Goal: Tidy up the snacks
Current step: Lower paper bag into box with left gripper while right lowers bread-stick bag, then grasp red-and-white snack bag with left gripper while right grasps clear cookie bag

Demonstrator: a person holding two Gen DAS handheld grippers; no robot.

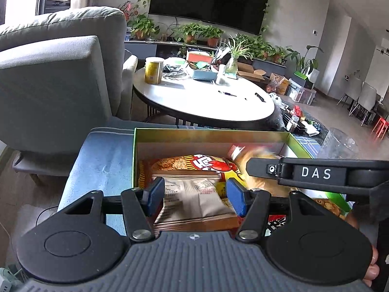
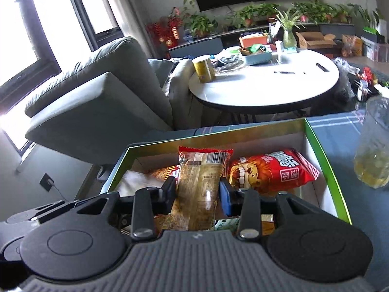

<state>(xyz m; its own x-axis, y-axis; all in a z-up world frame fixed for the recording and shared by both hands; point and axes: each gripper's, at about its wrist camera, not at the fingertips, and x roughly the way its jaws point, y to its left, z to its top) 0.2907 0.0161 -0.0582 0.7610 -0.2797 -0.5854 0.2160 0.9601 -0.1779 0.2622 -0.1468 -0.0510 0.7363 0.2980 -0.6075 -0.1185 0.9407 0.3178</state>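
Left gripper: jaws drawn in on a pale brown-and-white snack packet, blue pads pressing its two side edges. The packet runs lengthwise between the jaws, its far end over the noodle packet that lies flat just beyond the fingertips. Held by the edges, probably so it can be laid flat on top of that one.

Green-rimmed box: open-topped, directly ahead of and below both pairs of jaws, on a blue striped cloth. It serves as the collecting tray; several packets already lie inside.

Right gripper: seen side-on in the left view as a black arm marked DAS, reaching over the box from the right. In its own view the jaws pinch a long brown-gold wrapped snack by its narrow sides; the wrapper stands on edge, its red crimped end well past the fingertips and leaning toward the box's far wall. Judged a grip for slotting it upright beside its neighbour.

Red bag: flat on the box floor, just right of the right jaws, apart from the held wrapper.

Clear jar: outside the box, well right of the jaws, on the cloth.

Judgement: both items hang over the box, neither yet released.
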